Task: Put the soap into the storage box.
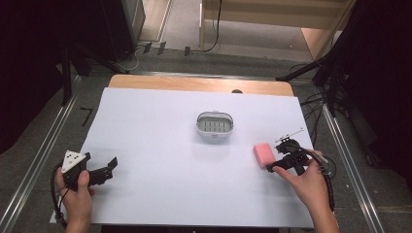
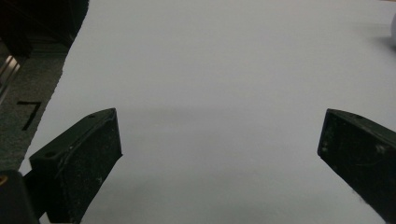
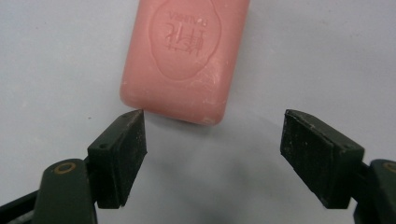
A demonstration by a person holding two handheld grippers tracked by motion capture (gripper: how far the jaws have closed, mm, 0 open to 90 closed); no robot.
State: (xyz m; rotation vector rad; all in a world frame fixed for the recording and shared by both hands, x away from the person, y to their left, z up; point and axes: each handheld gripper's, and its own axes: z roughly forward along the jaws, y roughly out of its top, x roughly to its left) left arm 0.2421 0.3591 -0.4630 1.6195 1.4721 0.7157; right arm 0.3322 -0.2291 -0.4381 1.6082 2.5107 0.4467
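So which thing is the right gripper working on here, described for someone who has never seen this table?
Start at the white sheet covering the table, then go to its right edge, just ahead of the right gripper, whose jaws stand open. There lies a pink soap bar with a stamped emblem on top, the only coloured thing there; the oval soap dish mid-sheet is grey-white.

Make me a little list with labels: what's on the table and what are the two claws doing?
soap: pink rectangular bar of soap, lying flat on the white paper sheet
dish: white oval soap dish, mid-table, nothing in it
right claw: open, just short of the soap, not gripping it
left claw: open wide over bare paper, holding nothing
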